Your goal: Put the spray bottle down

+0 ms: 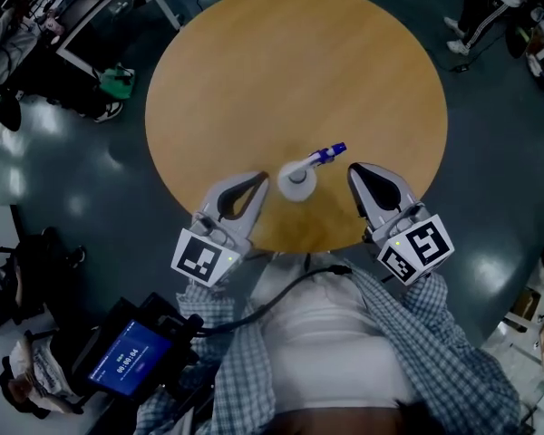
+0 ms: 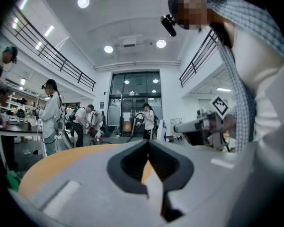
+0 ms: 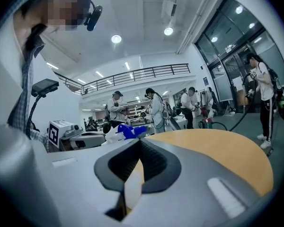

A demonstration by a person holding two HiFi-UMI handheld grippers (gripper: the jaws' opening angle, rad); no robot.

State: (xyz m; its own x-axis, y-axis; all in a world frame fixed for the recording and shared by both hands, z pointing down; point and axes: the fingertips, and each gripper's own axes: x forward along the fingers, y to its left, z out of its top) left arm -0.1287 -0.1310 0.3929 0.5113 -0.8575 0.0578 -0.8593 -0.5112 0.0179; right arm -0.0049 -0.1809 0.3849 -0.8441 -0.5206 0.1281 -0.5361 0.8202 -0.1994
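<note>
A white spray bottle (image 1: 298, 182) with a blue nozzle stands upright on the round wooden table (image 1: 290, 62), close to its near edge. My left gripper (image 1: 261, 178) sits just left of the bottle, jaws shut on nothing. To the bottle's right is my right gripper (image 1: 354, 169), also shut and empty. Neither gripper touches the bottle. In the left gripper view the closed tips (image 2: 148, 142) point across the table, with the bottle (image 2: 162, 130) small beyond them. The right gripper view shows the closed tips (image 3: 139, 140) and the blue spray head (image 3: 128, 130) just behind them.
The table top stretches bare beyond the bottle. A tablet (image 1: 127, 361) hangs at my lower left with a cable running to it. Several people (image 2: 49, 115) stand around benches in the hall, and chairs and feet ring the table on the dark floor (image 1: 490, 152).
</note>
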